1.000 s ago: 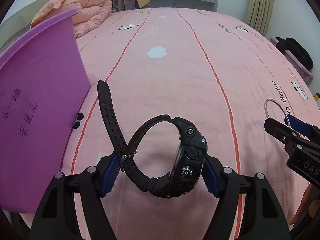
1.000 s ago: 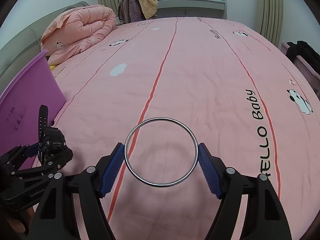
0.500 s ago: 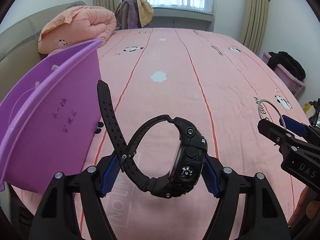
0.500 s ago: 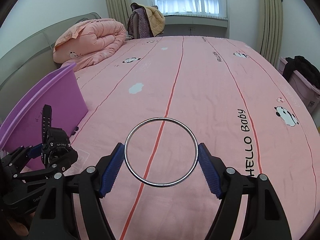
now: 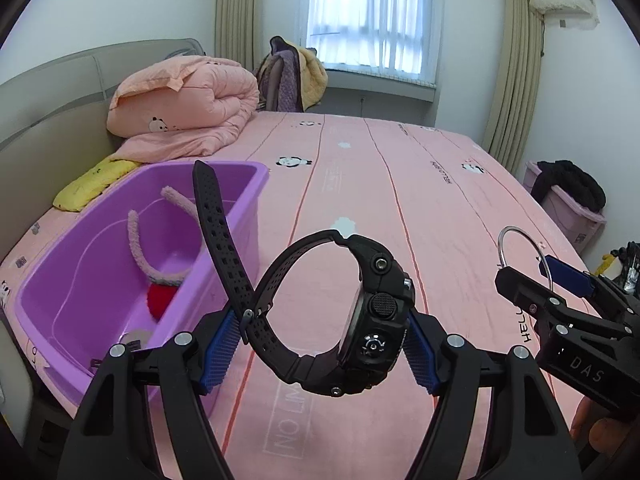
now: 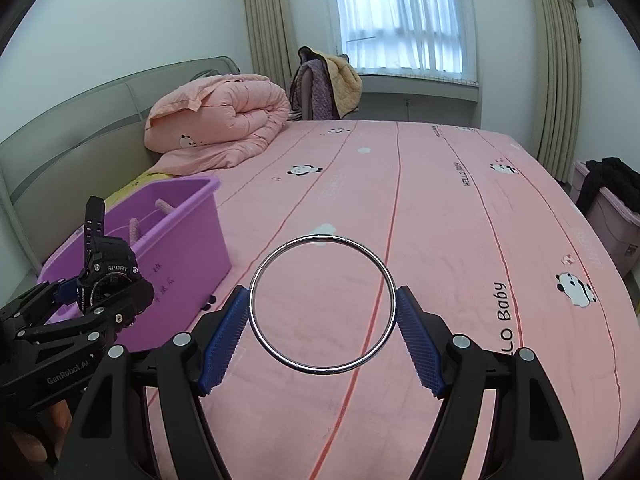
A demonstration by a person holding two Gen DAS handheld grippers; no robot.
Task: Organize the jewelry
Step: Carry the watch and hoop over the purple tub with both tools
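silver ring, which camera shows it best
The right wrist view: the silver ring faces the camera as a full circle, clamped between the right gripper pads. The left wrist view catches it edge-on, far right, partly hidden by that gripper.

one black watch (image 5: 360,320), one silver bangle (image 6: 322,304), one purple bin (image 5: 248,204), one plush headband (image 5: 138,248), one folded quilt (image 5: 188,100)

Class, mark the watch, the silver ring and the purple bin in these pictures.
watch (image 5: 374,322): left wrist view, on the side of its case.
silver ring (image 6: 390,280): right wrist view, on its right rim.
purple bin (image 5: 80,264): left wrist view, on its inner wall.
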